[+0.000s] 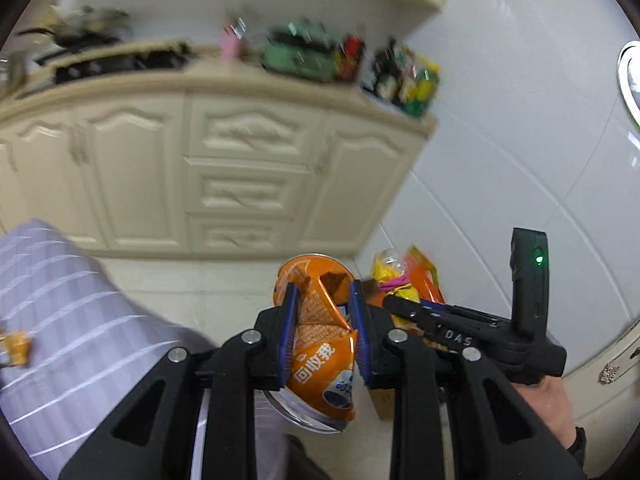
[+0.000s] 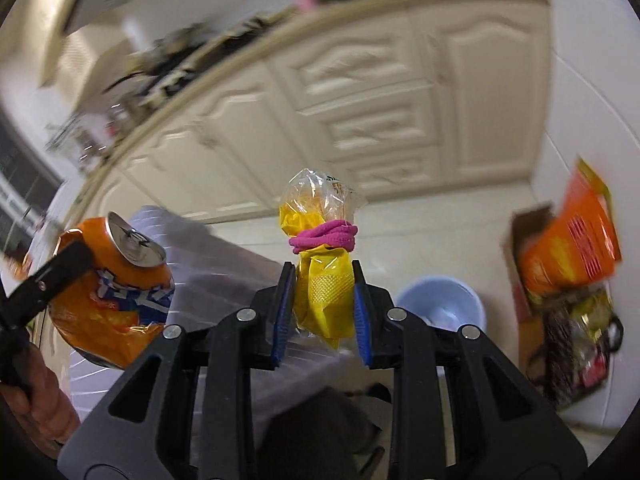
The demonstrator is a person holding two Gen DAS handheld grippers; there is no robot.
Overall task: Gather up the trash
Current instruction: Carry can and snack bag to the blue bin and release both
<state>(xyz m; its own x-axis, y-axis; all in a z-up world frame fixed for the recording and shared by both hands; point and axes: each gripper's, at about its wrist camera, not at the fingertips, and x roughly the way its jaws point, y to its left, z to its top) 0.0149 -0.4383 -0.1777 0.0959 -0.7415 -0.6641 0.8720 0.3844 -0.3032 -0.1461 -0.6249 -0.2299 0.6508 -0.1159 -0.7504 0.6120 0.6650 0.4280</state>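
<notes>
Crushed orange soda can [image 1: 320, 336], dented and folded, with white characters and a blue patch on the side; clamped between the blue pads of the left gripper [image 1: 323, 320], above the pale tiled floor [image 1: 200, 292]. Small yellow plastic bag [image 2: 322, 292], clear and crinkled at the top, tied at the neck with a pink band [image 2: 323, 237]; pinched between the pads of the right gripper [image 2: 323, 312], held upright.

From the right wrist only: silver top of the can with its pull tab, and blue and white lettering on the body; a pale blue bucket [image 2: 442, 300] on the floor just behind the right fingers; a brown cardboard box [image 2: 520, 248] with an orange packet [image 2: 572, 244] and other wrappers at the right edge. From the left wrist only: the right gripper from the side, with a green light on its black body, and a hand [image 1: 548, 412] under it; a striped lilac sleeve [image 1: 68, 320] at the lower left.

Cream cabinet [image 1: 240, 168] with carved doors and drawers behind, blurred. Countertop [image 1: 160, 80] above, crowded with blurred things, green, red and yellow among them. White wall [image 1: 520, 120] at the right.
</notes>
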